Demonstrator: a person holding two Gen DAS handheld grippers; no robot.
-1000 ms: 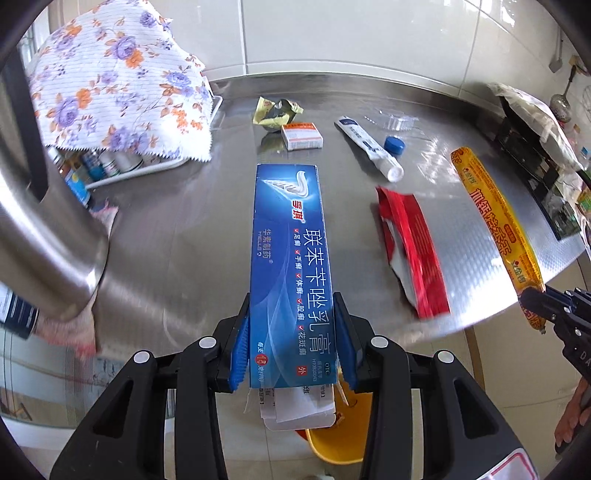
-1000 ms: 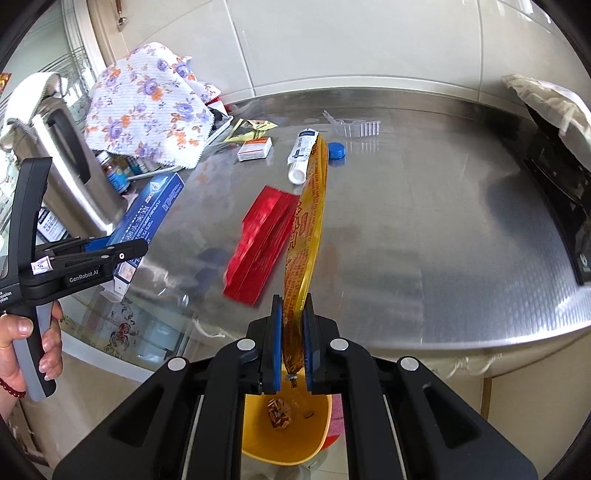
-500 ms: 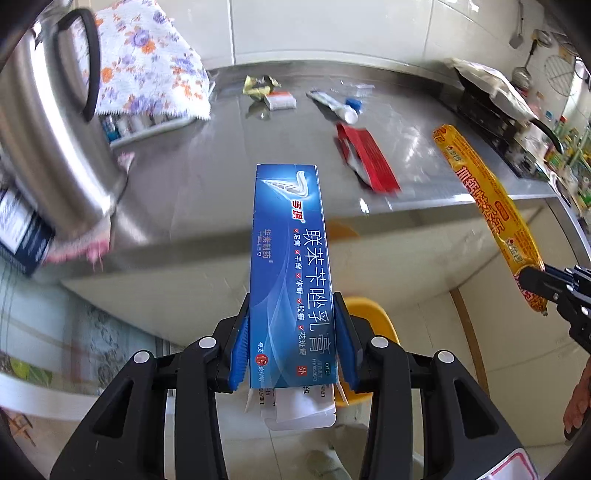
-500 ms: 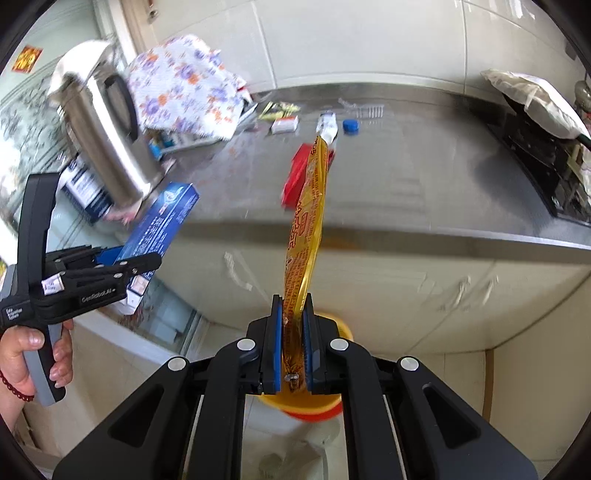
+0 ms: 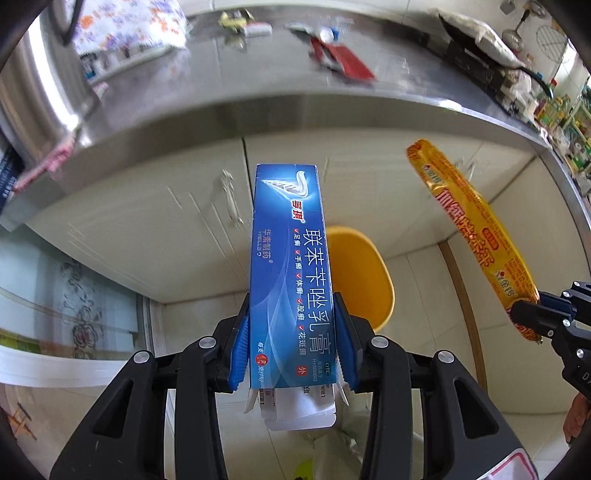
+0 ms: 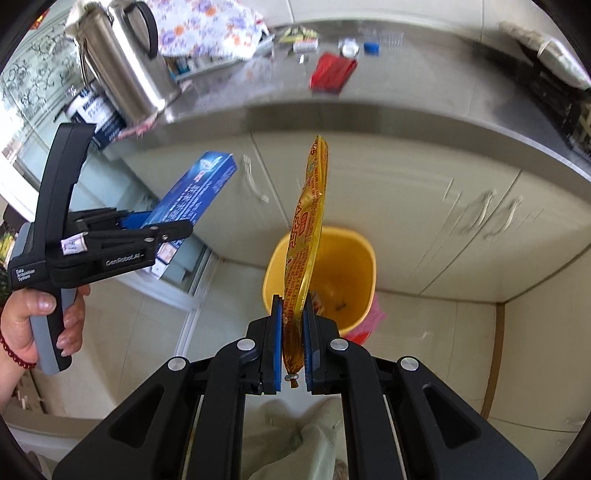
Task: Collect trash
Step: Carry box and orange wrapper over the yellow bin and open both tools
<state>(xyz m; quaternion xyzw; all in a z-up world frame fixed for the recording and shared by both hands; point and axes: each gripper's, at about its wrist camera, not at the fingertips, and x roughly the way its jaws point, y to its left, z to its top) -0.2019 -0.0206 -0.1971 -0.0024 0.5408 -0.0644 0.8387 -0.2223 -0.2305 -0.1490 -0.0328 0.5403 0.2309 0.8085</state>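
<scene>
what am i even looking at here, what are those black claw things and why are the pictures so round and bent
These are two hand-held grabbers, not a robot: a person squeezes one in each hand, and each carries a wide-angle camera looking along its two fingers, which bends the picture.

One picture comes from the left gripper. It is clamped on a blue box with a paper leaflet sticking out of the near end. The other comes from the right gripper, which pinches a long yellow wrapper. In that view you also see the person's hand holding the left grabber.

Both point down toward a yellow bin on the floor in front of the cabinet.

Behind them is a steel counter with a red packet, a blue cap, a small box, a metal kettle and a flowered cloth.
</scene>
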